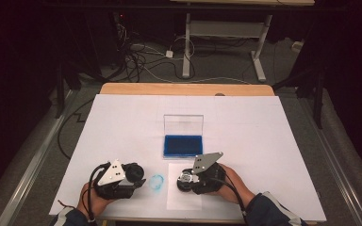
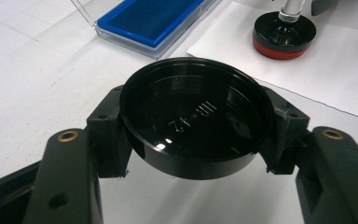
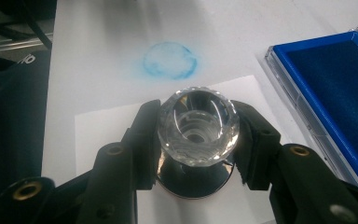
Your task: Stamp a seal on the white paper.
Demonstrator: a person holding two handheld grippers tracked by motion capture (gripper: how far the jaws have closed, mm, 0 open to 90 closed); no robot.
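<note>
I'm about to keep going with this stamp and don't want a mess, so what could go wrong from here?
1. The stamp stands on the loose paper sheet; the sheet may slide and smear the print.
2. The left gripper pinches the black cap only by its rim, so it could slip out.
3. A blue ink smudge lies beside the sheet, and the ink pad sits open; either could stain a sleeve.

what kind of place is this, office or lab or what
Probably a lab or recording workspace: a paper-covered table set up with a blue ink pad, loose cables on the floor, and a bare desk frame behind.
</note>
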